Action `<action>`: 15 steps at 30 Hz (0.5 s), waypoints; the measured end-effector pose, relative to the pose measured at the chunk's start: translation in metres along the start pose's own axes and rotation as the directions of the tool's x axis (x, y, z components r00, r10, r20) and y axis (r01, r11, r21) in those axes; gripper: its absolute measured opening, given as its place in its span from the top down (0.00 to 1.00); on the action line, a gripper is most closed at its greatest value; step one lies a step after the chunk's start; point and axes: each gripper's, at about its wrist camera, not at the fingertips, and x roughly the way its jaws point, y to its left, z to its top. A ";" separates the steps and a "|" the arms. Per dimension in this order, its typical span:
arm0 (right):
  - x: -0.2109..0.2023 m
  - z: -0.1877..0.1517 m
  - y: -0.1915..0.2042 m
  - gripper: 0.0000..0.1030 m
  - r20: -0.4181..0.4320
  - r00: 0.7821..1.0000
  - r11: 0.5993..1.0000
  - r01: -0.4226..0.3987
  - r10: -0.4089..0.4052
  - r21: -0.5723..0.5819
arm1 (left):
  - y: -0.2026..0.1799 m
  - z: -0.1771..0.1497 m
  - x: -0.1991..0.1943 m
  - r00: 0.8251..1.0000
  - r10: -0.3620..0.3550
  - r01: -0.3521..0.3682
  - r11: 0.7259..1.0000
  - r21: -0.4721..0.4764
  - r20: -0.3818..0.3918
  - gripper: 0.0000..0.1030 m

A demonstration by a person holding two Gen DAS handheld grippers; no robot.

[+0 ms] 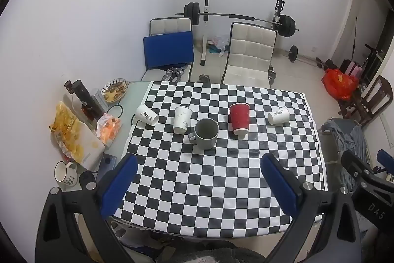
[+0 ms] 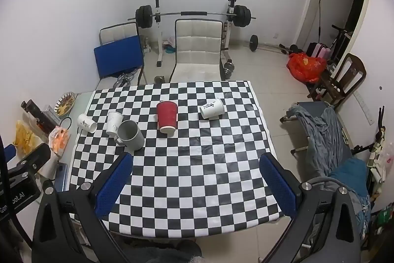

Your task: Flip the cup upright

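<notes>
On the checkered tablecloth (image 1: 221,176) (image 2: 197,176) stand several cups in a row. A white paper cup (image 1: 147,114) (image 2: 86,123) lies on its side at the left. A white paper cup (image 1: 182,119) (image 2: 114,123) stands upside down. A grey mug (image 1: 205,133) (image 2: 130,135) stands upright. A red paper cup (image 1: 239,118) (image 2: 167,116) stands upside down. A white paper cup (image 1: 278,115) (image 2: 212,108) lies on its side at the right. My left gripper (image 1: 199,162) and right gripper (image 2: 195,160) are open and empty, above the table's near edge.
Snack bags (image 1: 71,132), dark bottles (image 1: 85,99), a dish (image 1: 115,90) and a white mug (image 1: 64,171) crowd the table's left strip. Two chairs (image 1: 248,53) and a barbell rack stand behind the table. A cot with clothes (image 2: 327,134) is at the right.
</notes>
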 end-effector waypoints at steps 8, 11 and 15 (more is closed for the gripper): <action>-0.001 0.002 -0.001 0.00 -0.001 1.000 1.000 -0.003 0.003 0.002 | -0.003 -0.002 0.000 1.000 0.001 -0.001 1.000 -0.002 0.000 0.01; -0.001 0.004 -0.005 0.00 0.006 1.000 1.000 0.003 -0.003 0.003 | -0.005 0.000 0.004 1.000 0.001 -0.001 1.000 0.001 -0.002 0.01; -0.001 0.002 -0.004 0.00 0.007 1.000 1.000 0.005 -0.005 0.004 | -0.009 0.000 0.005 1.000 -0.001 0.001 1.000 -0.005 0.003 0.01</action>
